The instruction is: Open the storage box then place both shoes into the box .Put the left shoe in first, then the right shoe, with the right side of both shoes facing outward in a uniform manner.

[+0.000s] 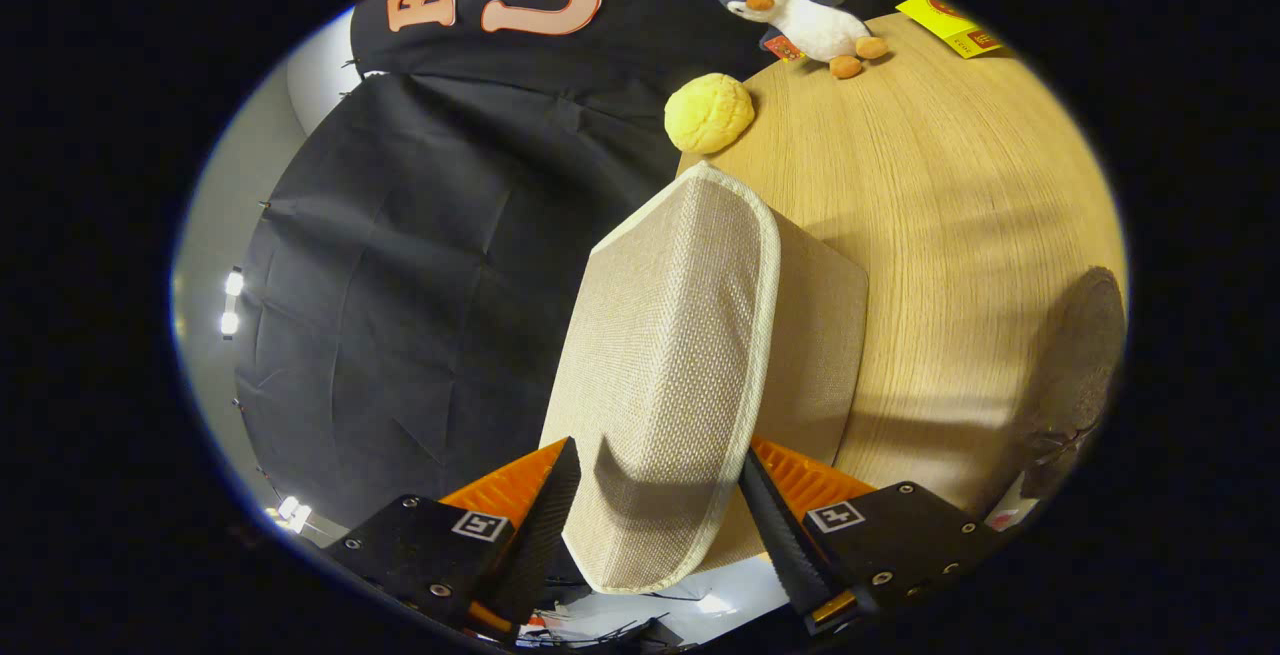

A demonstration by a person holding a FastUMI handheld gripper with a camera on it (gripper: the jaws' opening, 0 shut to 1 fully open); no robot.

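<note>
A beige woven storage box stands on the wooden table. Its white-trimmed lid is tilted up off the box body and reaches back toward me. The lid's near end lies between the fingers of my gripper, and both fingers press on its side edges. The cloth shows a curved crease there. A dark shoe lies on the table to the right of the box, partly cut off. The inside of the box is hidden behind the lid.
Beyond the box a yellow round bun-shaped object sits at the table's edge. Farther back are a penguin plush and a yellow card. Black cloth wall hangs to the left of the table.
</note>
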